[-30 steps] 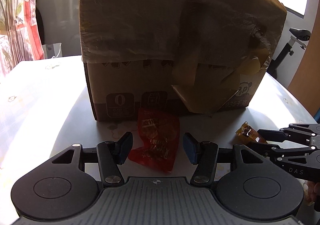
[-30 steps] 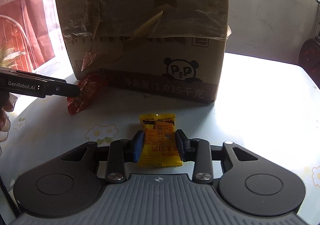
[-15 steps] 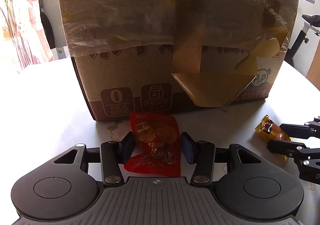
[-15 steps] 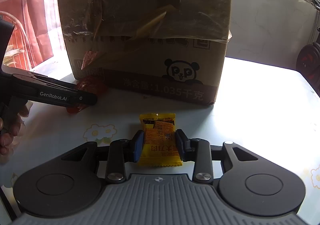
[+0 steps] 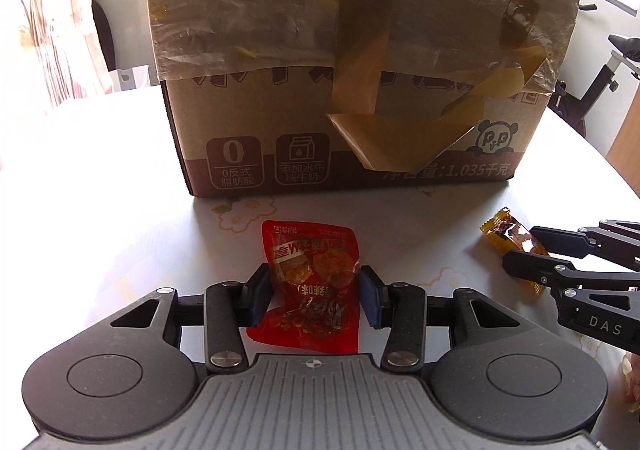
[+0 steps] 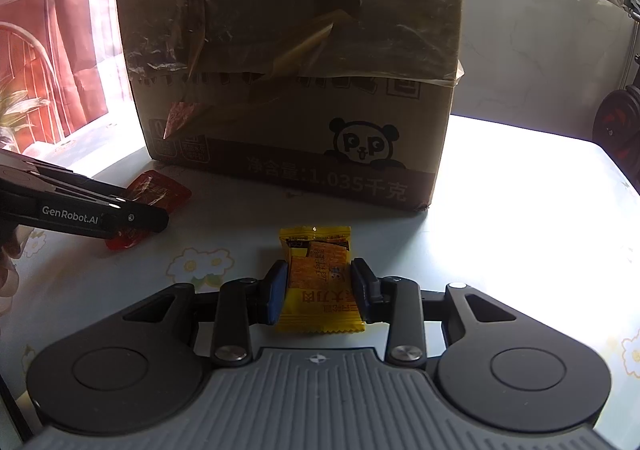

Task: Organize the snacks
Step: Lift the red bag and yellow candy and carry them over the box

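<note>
Two tools, two packets, one bench. Nearest in the left wrist view: left tool (image 5: 314, 286), its blue pads (image 5: 256, 292) having just been closing, brought up against both side edges of a red crinkled plastic snack packet with orange pieces inside (image 5: 312, 290). Clasped it lengthwise between the fingers, flat on the white flower-printed bench (image 5: 100, 209), with the far end of the packet poking out past the fingertips. Off to the right of that view, caught the black fingers of the right tool (image 5: 516, 254) pinching a wrapper at its near end.

Nearest in the right wrist view: right tool clamped tight on a yellow rectangular foil snack packet with orange printing (image 6: 320, 290), pads pressed into its two long sides. Kept it low on the bench, crimped far edge pointing away. To the left, showed the left tool's black finger lying across the red packet, well apart from the yellow one.

Beyond both packets, near the red one: a large brown cardboard box with a panda logo, loose tan tape and crumpled clear film (image 5: 280, 109), standing upright on the bench. Farther back: red curtains (image 6: 60, 69) on the left and dark weight plates (image 6: 616, 129) at the right edge.
</note>
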Action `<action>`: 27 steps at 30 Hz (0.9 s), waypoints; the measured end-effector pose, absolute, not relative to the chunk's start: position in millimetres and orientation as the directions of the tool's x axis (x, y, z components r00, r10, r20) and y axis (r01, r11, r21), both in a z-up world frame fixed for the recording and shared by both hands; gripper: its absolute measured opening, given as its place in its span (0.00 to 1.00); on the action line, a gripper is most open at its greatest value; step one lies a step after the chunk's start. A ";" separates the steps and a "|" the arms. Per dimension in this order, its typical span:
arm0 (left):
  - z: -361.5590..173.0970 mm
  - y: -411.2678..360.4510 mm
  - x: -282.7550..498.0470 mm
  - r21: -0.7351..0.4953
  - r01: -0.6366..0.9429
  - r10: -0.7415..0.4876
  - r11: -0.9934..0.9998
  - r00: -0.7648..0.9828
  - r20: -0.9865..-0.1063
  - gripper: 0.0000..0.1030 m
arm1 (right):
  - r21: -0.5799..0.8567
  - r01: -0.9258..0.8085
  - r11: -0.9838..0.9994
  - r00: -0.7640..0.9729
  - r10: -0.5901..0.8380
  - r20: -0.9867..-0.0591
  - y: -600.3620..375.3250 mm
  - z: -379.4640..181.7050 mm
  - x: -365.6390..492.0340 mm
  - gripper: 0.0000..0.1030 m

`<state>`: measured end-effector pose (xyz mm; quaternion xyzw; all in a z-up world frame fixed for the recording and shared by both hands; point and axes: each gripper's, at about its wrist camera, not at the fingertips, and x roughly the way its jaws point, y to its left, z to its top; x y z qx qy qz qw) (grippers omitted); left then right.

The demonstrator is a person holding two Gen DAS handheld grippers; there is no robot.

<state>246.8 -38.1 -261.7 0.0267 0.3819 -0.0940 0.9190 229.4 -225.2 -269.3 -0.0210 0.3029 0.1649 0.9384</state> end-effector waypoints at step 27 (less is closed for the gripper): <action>-252.1 -12.5 210.5 -0.089 0.143 -0.164 0.986 0.704 -0.690 0.47 | 0.058 -0.323 0.945 0.763 0.296 -0.575 -224.2 -269.4 228.4 0.36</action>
